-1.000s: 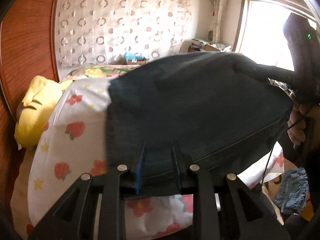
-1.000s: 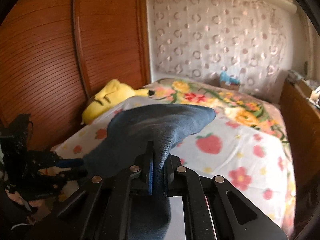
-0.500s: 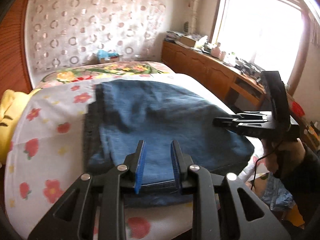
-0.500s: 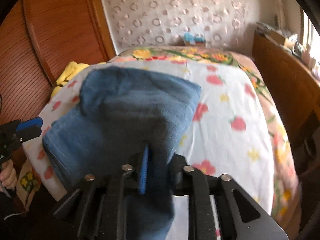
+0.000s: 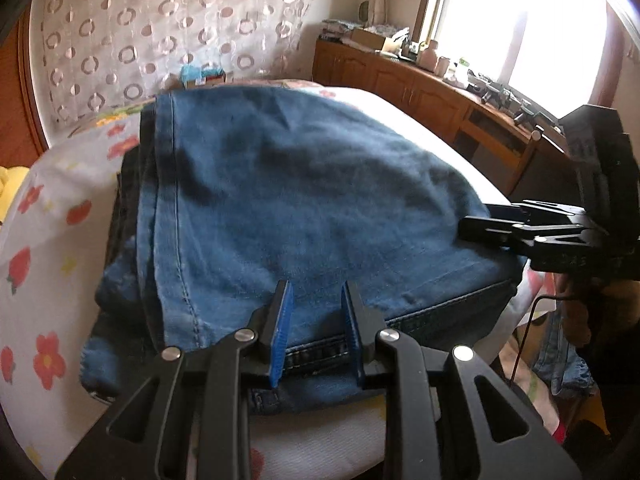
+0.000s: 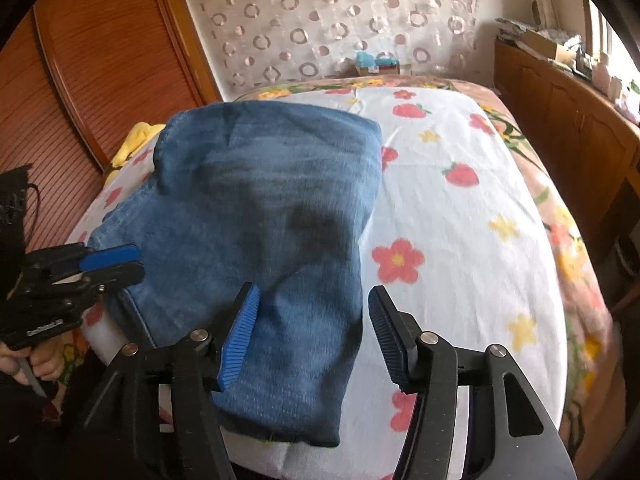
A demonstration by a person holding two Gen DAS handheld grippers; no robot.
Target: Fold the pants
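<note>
One pair of blue denim pants, folded, lying on your bed near its front edge. Your left gripper: jaws clamped on the pants' hem. Your right gripper: jaws have just been opening, apart, denim between them, untouched.

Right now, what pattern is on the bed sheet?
White sheet with red strawberries, red and yellow flowers; clearest in right wrist view.

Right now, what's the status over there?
Left gripper clamped on jeans hem. Right gripper jaws just opened, pads clear of denim. Fold laid on bed. Nothing in the way.
</note>
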